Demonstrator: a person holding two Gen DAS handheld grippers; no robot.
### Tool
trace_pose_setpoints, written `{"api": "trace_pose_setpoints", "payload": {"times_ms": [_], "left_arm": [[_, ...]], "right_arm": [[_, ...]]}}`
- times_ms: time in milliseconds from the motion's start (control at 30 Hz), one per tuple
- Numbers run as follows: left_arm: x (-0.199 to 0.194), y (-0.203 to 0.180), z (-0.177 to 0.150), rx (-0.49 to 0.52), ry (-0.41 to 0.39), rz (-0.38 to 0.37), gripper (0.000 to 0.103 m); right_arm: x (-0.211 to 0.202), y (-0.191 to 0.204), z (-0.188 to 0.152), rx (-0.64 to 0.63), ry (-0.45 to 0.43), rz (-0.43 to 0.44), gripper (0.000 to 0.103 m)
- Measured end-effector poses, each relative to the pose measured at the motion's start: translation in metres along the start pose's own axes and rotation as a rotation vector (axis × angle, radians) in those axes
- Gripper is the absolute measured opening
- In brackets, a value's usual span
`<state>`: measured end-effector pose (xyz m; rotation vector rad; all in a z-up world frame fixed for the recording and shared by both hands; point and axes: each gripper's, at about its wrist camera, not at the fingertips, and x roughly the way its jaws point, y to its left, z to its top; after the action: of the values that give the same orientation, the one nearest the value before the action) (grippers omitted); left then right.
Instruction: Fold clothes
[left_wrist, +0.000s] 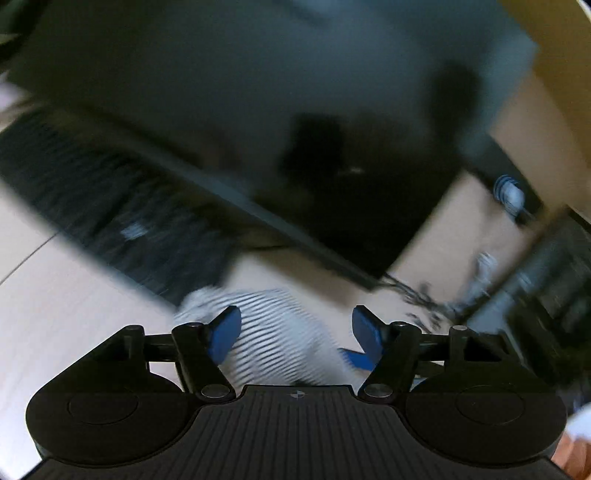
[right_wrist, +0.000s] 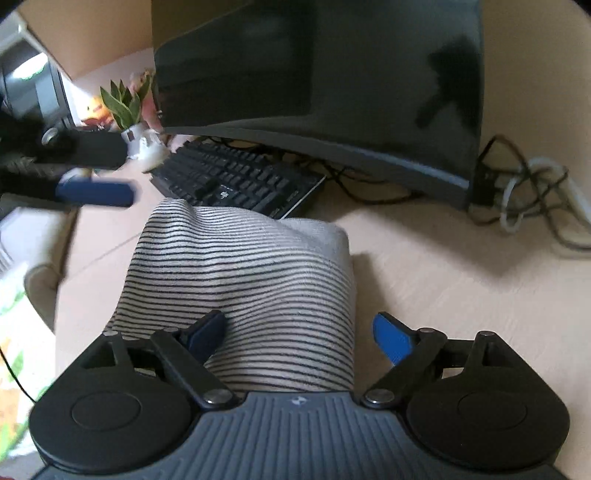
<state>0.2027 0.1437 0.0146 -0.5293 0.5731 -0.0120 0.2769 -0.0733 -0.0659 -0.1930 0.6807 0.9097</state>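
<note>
My right gripper (right_wrist: 299, 334) hangs over the folded striped garment (right_wrist: 243, 280) on the wooden surface (right_wrist: 461, 295), jaws wide, gripping nothing. My left gripper (left_wrist: 295, 332) is also spread and empty above it. The risk, I judge: a jaw catching the top layer and undoing the fold, or pushing the bundle into the keyboard (right_wrist: 236, 177) just beyond.

One folded white garment with thin black stripes (right_wrist: 243, 280), one black keyboard (right_wrist: 236, 179), one dark monitor (right_wrist: 332, 74), one small potted green plant (right_wrist: 123, 105).
</note>
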Motion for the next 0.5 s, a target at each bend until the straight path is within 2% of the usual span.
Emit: {"api": "trace_pose_setpoints", "payload": {"times_ms": [67,167,233,300,333,433,500], "left_arm": [[0.018,0.009,0.003,-0.009,0.037,-0.003,0.071],[0.049,0.036,0.003,-0.081,0.102,0.034,0.060],[0.068,0.053,0.003,-0.126,0.137,0.055,0.054],[0.076,0.060,0.004,-0.135,0.130,0.046,0.054],[0.078,0.060,0.004,-0.133,0.129,0.040,0.055],[0.079,0.061,0.008,-0.142,0.137,0.016,0.061],[0.079,0.063,0.011,-0.150,0.142,-0.001,0.061]], "right_arm": [[-0.020,0.013,0.000,-0.078,-0.043,-0.030,0.087],[-0.055,0.034,-0.007,-0.187,-0.106,0.040,0.087],[-0.063,0.058,-0.021,-0.278,-0.102,0.075,0.088],[-0.065,0.085,-0.038,-0.377,-0.078,0.104,0.088],[-0.063,0.097,-0.047,-0.433,-0.073,0.096,0.089],[-0.036,0.127,-0.067,-0.622,-0.109,-0.077,0.088],[-0.027,0.128,-0.066,-0.643,-0.120,-0.117,0.059]]}}
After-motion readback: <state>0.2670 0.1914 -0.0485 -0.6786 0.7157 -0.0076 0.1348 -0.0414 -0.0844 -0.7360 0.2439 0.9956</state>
